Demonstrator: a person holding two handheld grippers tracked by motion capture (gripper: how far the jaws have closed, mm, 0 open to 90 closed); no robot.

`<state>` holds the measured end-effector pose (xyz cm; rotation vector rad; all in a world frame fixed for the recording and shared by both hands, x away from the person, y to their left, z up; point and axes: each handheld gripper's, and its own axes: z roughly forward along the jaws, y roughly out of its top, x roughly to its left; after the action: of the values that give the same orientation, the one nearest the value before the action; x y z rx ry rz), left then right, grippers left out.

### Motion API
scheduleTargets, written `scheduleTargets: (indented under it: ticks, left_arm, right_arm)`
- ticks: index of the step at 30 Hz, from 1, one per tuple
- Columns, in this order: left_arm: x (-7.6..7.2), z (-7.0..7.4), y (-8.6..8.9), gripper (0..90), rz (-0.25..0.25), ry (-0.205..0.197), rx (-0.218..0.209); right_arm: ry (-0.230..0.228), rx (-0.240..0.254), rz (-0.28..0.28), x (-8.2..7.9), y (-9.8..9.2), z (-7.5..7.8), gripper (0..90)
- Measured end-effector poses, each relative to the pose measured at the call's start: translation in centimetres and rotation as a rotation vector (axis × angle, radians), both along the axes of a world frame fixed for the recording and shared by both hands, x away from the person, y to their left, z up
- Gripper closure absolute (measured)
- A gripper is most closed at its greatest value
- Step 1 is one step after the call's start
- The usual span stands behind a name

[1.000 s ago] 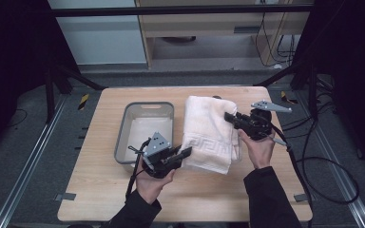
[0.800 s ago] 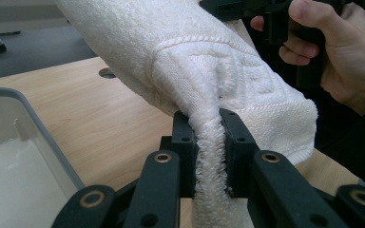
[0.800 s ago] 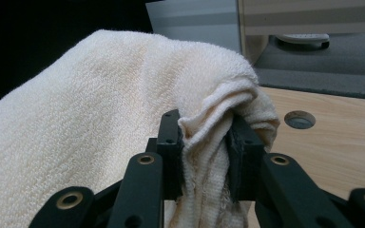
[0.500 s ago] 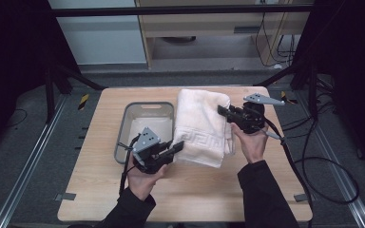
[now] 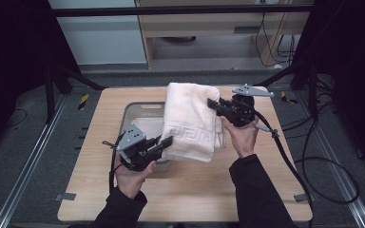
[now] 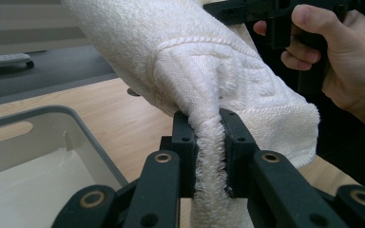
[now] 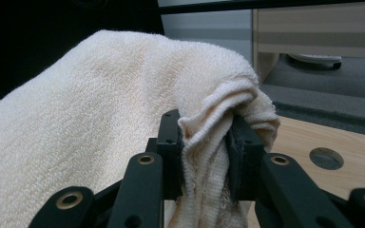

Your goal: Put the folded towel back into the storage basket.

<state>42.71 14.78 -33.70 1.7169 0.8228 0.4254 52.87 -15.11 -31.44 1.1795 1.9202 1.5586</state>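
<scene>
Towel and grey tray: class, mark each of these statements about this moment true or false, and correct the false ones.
1. The left gripper is shut on the towel. True.
2. The right gripper is open and free of the towel. False: it is shut on a bunched fold of the towel.
3. The grey tray sits on the wooden table. True.
4. The towel lies flat inside the tray. False: it is held up between the two grippers, partly over the tray.
5. The towel is dark blue. False: it is cream-white.
</scene>
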Motion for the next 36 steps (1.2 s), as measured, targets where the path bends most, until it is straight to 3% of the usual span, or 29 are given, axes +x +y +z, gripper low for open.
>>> scheduleTargets:
  ticks: [16, 36]
  left_arm:
    - [-0.3, 1.2, 3.7, 77.8, 0.053, -0.027, -0.038]
    - [0.0, 0.1, 9.2, 77.8, 0.153, 0.004, -0.059]
  right_arm:
    - [-0.031, -0.024, 0.046, 1.1, 4.3, 2.2, 71.0]
    - [0.003, -0.067, 0.118, 3.9, 11.1, 1.5, 70.9]
